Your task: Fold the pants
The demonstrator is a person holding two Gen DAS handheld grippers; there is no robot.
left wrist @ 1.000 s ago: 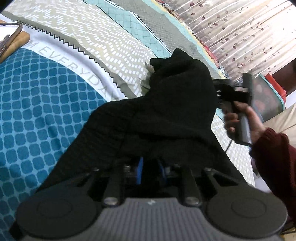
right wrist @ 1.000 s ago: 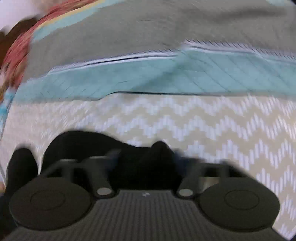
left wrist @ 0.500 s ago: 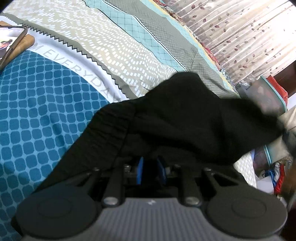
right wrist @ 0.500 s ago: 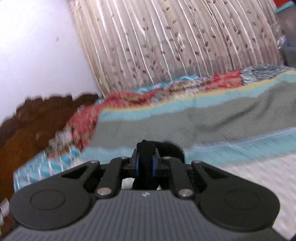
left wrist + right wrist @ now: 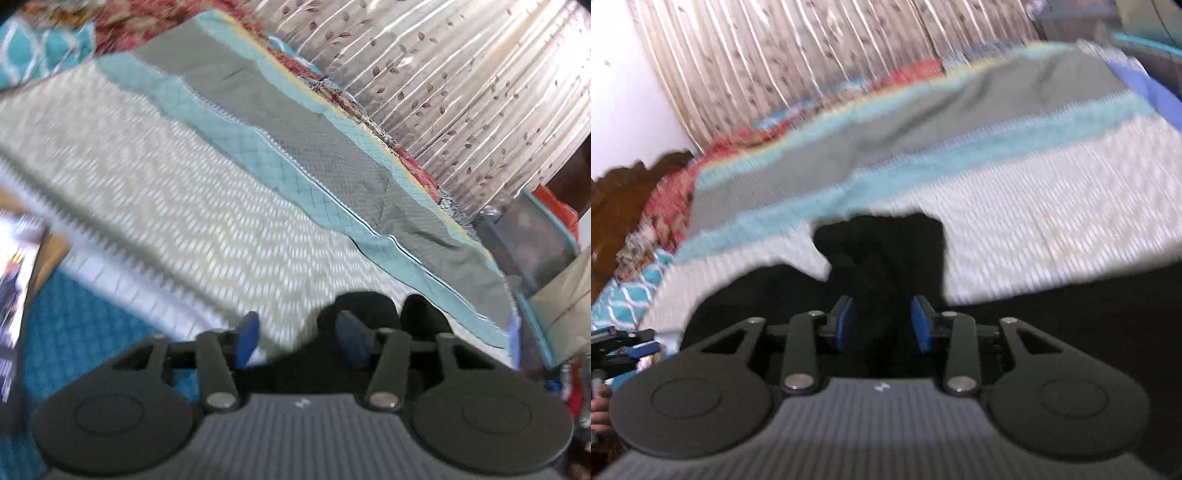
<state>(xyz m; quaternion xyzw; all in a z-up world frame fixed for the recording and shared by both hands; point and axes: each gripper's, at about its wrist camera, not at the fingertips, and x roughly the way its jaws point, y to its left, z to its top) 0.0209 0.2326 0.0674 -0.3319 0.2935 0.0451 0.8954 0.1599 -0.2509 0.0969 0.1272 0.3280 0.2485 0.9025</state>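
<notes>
Two wrist views of a pants-folding task, both blurred by motion. Left gripper [image 5: 297,341], lower centre of the left view: jaws have just been opening and stand spread, with patterned bed cover [image 5: 177,206] showing between the blue pads and no cloth pinched; the black pants [image 5: 364,306] show as a dark mound just beyond its right pad. Right gripper [image 5: 882,325], lower centre of the right view: jaws have just been opening, and a ridge of the black pants [image 5: 882,254] lies between the pads; whether they press on it cannot be told through the blur. The cloth spreads from there toward the lower right edge of the frame, bunched rather than flat.

Progress, as a judgement: one fold appears to have been laid over and released; the bundle looks uneven, so smoothing and at least one further fold probably remain.

Writing: none is legible now; the dark device [image 5: 14,295] at the left edge is too smeared to read.
</notes>
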